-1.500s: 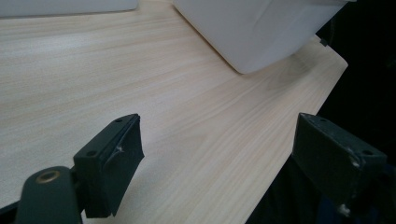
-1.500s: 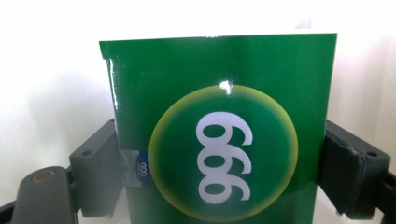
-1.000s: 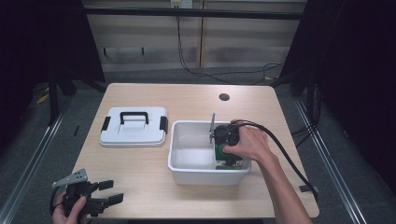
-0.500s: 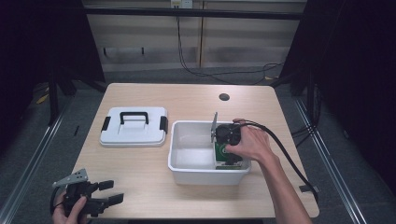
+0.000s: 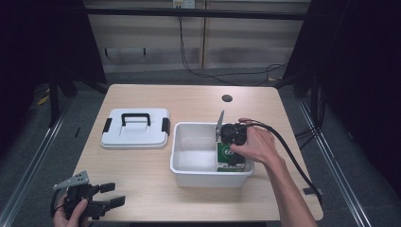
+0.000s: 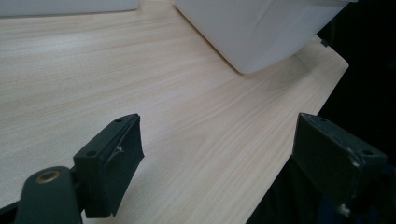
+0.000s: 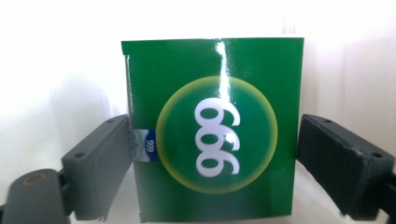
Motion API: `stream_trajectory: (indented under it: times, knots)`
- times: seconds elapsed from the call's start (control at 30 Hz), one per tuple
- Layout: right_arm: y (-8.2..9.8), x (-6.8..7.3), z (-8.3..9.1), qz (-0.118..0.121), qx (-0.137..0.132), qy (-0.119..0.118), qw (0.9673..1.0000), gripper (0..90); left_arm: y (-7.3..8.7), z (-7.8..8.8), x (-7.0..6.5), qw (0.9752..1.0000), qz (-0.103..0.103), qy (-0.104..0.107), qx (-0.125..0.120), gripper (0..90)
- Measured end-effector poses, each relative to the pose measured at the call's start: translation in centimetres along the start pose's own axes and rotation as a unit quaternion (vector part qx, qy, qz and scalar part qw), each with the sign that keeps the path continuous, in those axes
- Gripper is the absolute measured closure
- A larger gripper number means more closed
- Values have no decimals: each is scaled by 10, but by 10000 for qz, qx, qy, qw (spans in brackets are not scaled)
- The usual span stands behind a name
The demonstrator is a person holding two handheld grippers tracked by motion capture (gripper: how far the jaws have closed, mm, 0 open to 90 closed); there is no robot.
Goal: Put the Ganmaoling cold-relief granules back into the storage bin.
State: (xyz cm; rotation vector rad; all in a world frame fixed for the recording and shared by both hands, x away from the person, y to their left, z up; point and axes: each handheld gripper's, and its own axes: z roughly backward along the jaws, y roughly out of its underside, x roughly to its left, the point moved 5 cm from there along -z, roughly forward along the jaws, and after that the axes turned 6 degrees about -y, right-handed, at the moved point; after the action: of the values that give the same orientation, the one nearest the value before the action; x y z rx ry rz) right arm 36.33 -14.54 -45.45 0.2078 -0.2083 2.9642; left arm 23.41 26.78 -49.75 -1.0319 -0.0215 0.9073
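— Where is the green box (image 7: 212, 130) from where you stand?

— Inside the white bin (image 5: 182, 165), at its right end, toward the near wall. It is glossy green with a yellow-ringed circle and white numerals printed on it, and a small blue and silver label on one edge.

— And the right gripper (image 5: 230, 142)?

— The person's right hand (image 5: 255, 144) holds it down in the bin, right over the box. In the right gripper view the box sits between the two black jaws. One jaw touches the labelled edge; the other stands at the opposite edge with perhaps a sliver of gap, so I cannot tell whether the pinch is firm or the jaws merely bracket it.

— The left gripper (image 5: 111, 195)?

— Down at the near left corner of the counter (image 5: 142, 165), held in the left hand (image 5: 71, 215), well apart from the bin. Its jaws are spread wide with only bare wood between them. In the left gripper view the bin's corner sits farther up the counter.

— Anything else on the counter?

— A white lid (image 5: 135, 127) with a black handle and black latches lies flat just left of the bin.
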Motion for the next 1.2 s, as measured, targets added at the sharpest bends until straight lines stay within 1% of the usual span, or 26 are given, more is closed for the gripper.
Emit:
stream_trajectory:
  times: [0.1, 0.13, 0.17, 0.2, 0.23, 0.27, 0.37, 0.47, 0.5, 0.53, 0.57, 0.6, 0.67, 0.7, 0.73, 0.77, 0.83, 0.87, 0.9, 0.93, 0.97, 1.0, 1.07, 1.1, 1.13, 1.2]
  knots:
    - [2, -1, 4, 6, -15, 72, 10000, 120, 0, 0, 0, 10000, 5, -4, -2, 160]
    - [3, -1, 7, -6, -101, 34, 9999, 121, 0, 0, 0, 10000, -7, -2, 5, 160]
    - [3, -1, 7, -6, -101, 34, 9999, 121, 0, 0, 0, 10000, -7, -2, 5, 160]
    - [3, 0, 10, -100, -182, 82, 9998, 121, 0, 0, 0, 10000, -4, -6, 2, 160]
    - [3, 0, 10, -100, -182, 82, 9998, 121, 0, 0, 0, 10000, -2, -6, 1, 160]
    - [3, 0, 13, -81, -282, 70, 9995, 121, 0, 0, 0, 10000, 1, 4, -1, 160]
    - [4, 0, 15, -28, -345, 108, 9993, 121, 0, 0, 0, 10000, 2, 2, 0, 160]
    - [5, 3, 22, -108, -513, 125, 9985, 129, 0, 0, 0, 10000, -6, 3, 5, 160]
    - [5, 3, 22, -108, -513, 125, 9985, 129, 0, 0, 0, 10000, -6, 3, 5, 160]
    - [6, 4, 27, -150, -694, 161, 9973, 131, 0, 0, 0, 10000, -3, -2, 3, 160]
    - [6, 4, 27, -150, -694, 161, 9973, 131, 0, 0, 0, 10000, -3, -2, 3, 160]
    - [7, 4, 31, -124, -848, 203, 9961, 132, 0, 0, 0, 10000, -8, -10, 5, 160]
    - [8, 6, 35, -190, -964, 221, 9949, 134, 0, 0, 0, 10000, -10, -7, 9, 160]
    - [8, 6, 35, -190, -964, 221, 9949, 134, 0, 0, 0, 10000, -10, -7, 9, 160]
    - [10, 6, 38, -172, -1154, 236, 9929, 140, 0, 0, 0, 10000, -7, -8, 5, 160]
    - [10, 6, 38, -172, -1154, 236, 9929, 140, 0, 0, 0, 10000, 2, -4, 2, 160]
    - [12, 6, 43, -220, -1387, 354, 9895, 141, 0, 0, 0, 10000, 2, -8, 1, 160]
    - [13, 6, 45, -241, -1441, 396, 9885, 137, 0, 0, 0, 10000, 1, -7, 0, 160]
    - [13, 6, 45, -241, -1441, 396, 9885, 137, 0, 0, 0, 10000, 1, -7, 0, 161]
    - [15, 6, 49, -265, -1647, 409, 9851, 142, 0, 0, 0, 10000, 1, -6, -1, 160]
    - [15, 6, 49, -265, -1647, 409, 9851, 142, 0, 0, 0, 10000, 1, -6, -1, 160]
    - [17, 6, 52, -265, -1899, 408, 9806, 140, 0, 0, 0, 10000, 10, -2, -7, 160]
    - [20, 6, 54, -257, -2138, 419, 9757, 144, 0, 0, 0, 10000, 18, 1, -3, 160]
    - [20, 6, 54, -257, -2138, 419, 9757, 144, 0, 0, 0, 10000, 18, 1, -3, 160]
    - [25, 7, 55, -301, -2263, 442, 9726, 147, 0, 0, 0, 10000, 12, -6, -5, 160]
    - [29, 8, 57, -363, -2380, 433, 9696, 157, 0, 0, 1, 10000, 2, -12, 5, 160]
